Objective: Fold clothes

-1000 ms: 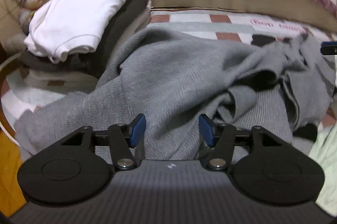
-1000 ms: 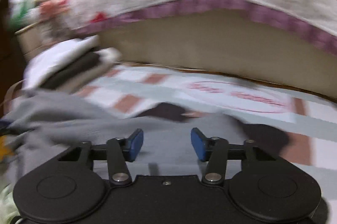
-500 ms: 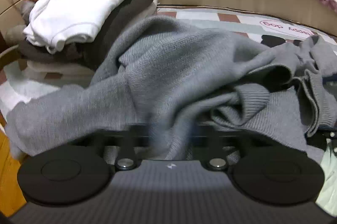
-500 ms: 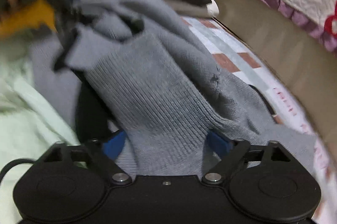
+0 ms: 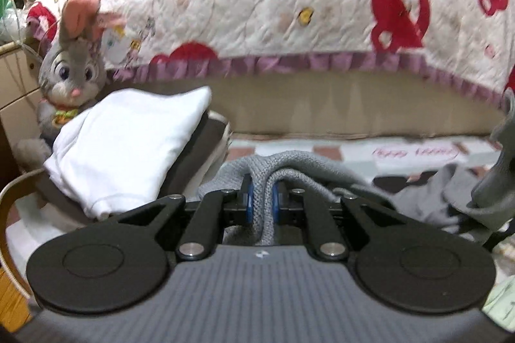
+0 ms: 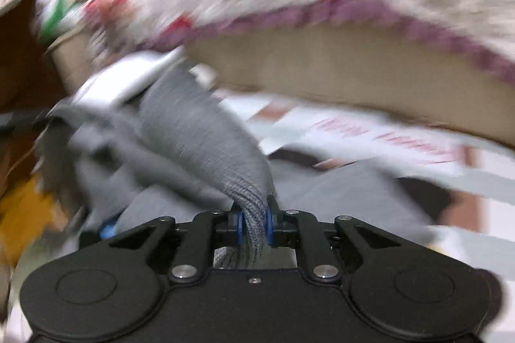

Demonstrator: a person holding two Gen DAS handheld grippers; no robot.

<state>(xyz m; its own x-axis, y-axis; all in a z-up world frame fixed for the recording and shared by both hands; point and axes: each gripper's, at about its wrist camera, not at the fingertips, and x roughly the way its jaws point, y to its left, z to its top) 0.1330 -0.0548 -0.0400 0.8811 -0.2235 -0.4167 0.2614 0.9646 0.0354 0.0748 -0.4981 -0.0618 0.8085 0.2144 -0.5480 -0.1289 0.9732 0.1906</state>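
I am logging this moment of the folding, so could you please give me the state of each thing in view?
Left hand-held gripper: shut on the grey sweater.
Right hand-held gripper: jaws closing, pinching a bunched fold of the grey sweater.
Grey sweater: unfolded, bunched, lifted at both pinched points.
White garment: folded, atop a stack.
Plush rabbit: upright behind the stack.

Folded stack (image 5: pixel 128 146) left; checked bedding (image 5: pixel 354 154) open ahead.

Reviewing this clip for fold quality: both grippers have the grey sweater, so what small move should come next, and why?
Probably draw the two grips apart to spread it. The left gripper pinches a bunched fold of the sweater; the right gripper is closing on a ribbed edge, and the knit between them hangs crumpled.
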